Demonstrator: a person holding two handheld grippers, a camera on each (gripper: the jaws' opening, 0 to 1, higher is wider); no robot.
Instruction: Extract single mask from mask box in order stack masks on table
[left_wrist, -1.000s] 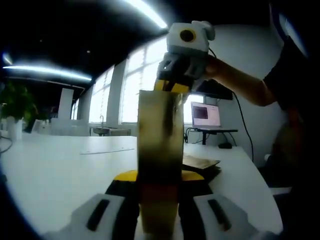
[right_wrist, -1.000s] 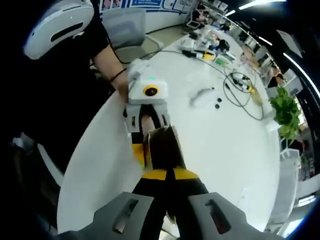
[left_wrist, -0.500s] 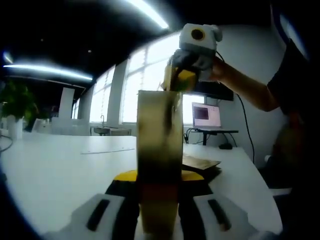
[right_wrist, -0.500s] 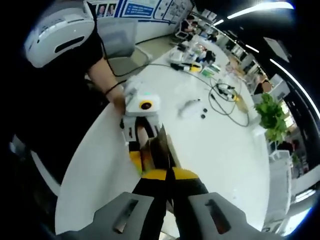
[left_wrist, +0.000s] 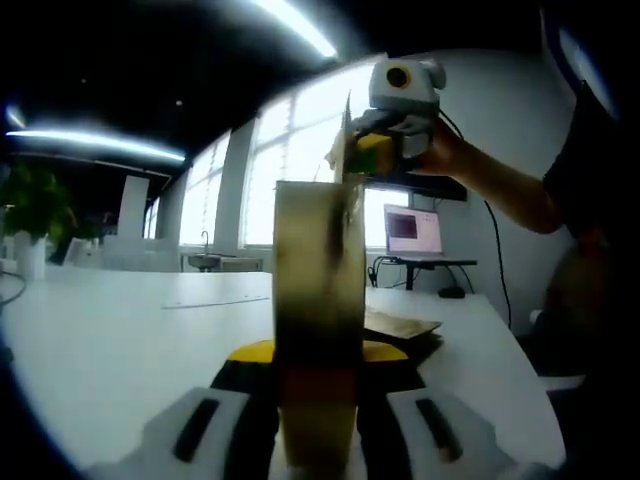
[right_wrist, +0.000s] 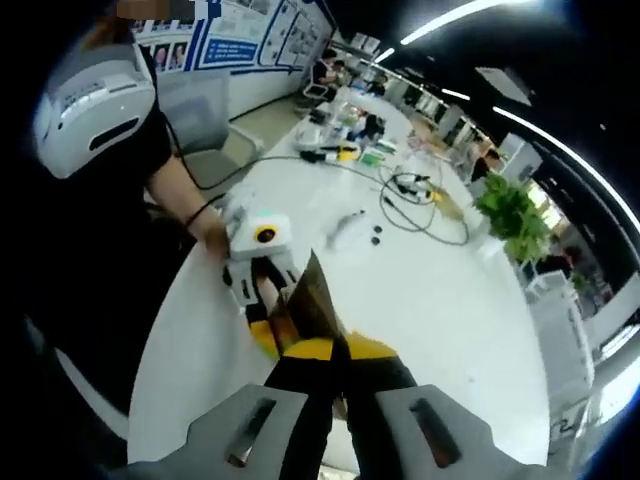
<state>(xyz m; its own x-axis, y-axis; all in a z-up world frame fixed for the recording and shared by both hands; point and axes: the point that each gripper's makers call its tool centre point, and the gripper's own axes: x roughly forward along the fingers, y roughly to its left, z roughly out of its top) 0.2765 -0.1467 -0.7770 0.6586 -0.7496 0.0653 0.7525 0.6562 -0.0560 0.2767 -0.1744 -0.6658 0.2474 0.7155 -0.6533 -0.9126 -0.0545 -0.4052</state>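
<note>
Your one white table (right_wrist: 440, 300) carries everything; take the mask box (left_wrist: 318, 300) as the landmark. You have one box, standing upright at the table's near edge, and your left gripper (left_wrist: 318, 400) is clamped on its lower part, a jaw on each side. Above the box your right gripper (left_wrist: 372, 150) hangs with its jaws pressed together on one thin mask (left_wrist: 347, 140), edge-on and hard to make out; its lower end meets the box's open top. In the right gripper view the mask (right_wrist: 318, 300) runs between your right gripper's (right_wrist: 335, 360) closed jaws down toward the box, which it mostly hides. Behind the box lies one flat brown item (left_wrist: 400, 325), partly covered, and farther back one lit laptop (left_wrist: 412, 232). Beyond the box, cables (right_wrist: 415, 195) and small clutter are too tangled to count. One potted plant (right_wrist: 510, 210) stands at the far edge.
</note>
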